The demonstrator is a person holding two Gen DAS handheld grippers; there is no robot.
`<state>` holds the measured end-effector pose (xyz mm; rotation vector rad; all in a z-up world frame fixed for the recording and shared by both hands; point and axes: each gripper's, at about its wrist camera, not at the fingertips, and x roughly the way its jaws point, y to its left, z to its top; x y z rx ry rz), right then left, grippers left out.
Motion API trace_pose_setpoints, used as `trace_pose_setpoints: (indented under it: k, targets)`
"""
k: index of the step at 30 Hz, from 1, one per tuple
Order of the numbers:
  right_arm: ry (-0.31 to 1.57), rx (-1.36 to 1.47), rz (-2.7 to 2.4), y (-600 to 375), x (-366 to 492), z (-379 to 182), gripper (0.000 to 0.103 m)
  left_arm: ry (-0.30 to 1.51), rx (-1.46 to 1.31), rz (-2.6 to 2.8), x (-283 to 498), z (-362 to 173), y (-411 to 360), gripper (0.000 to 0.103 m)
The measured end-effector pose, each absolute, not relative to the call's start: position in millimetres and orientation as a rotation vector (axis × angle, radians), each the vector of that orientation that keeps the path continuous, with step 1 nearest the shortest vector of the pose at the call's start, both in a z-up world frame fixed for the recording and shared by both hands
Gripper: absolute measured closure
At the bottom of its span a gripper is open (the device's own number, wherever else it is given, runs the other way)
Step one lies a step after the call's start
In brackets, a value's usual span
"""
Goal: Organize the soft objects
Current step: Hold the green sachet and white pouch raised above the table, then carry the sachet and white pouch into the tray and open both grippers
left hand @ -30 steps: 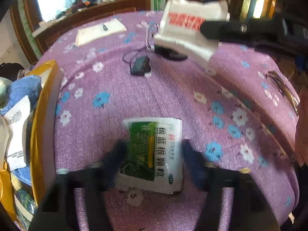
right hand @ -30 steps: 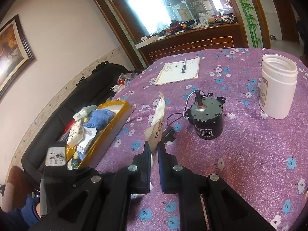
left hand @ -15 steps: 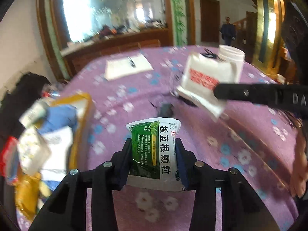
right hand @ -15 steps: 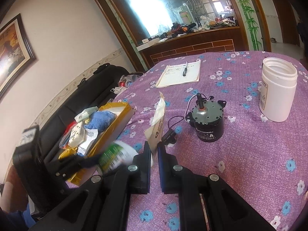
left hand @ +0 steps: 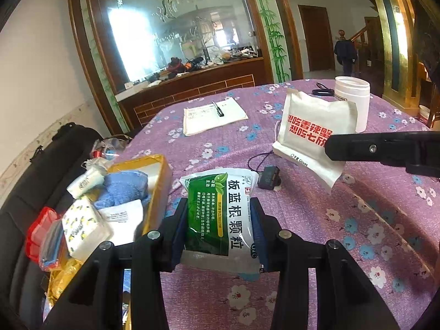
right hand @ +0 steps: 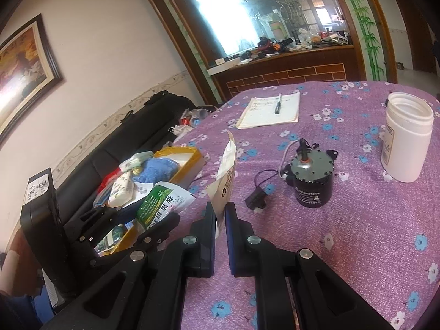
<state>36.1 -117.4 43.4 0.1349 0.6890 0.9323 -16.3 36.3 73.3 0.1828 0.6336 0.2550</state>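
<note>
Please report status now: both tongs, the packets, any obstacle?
Left tongs grip green packet. Right tongs grip white packet. Yellow box beside, path clear.

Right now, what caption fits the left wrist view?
Left gripper lifts a green sachet beside the yellow box.

Noted on my feed: purple floral tablecloth covers table. Small black motor upright near centre, wired to black plug just beside it. White open jar stands at right. Notepad at far side, pen lying on it. Framed picture on wall.
</note>
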Motion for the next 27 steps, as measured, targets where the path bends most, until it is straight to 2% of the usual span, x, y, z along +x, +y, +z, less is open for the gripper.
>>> trace_pose_setpoints:
  k: [27]
  targets:
    - [0.660,0.094,1.034,-90.2,15.3,46.0,0.095,0.552,0.127,0.333,-55.6,100.4,78.6,0.061]
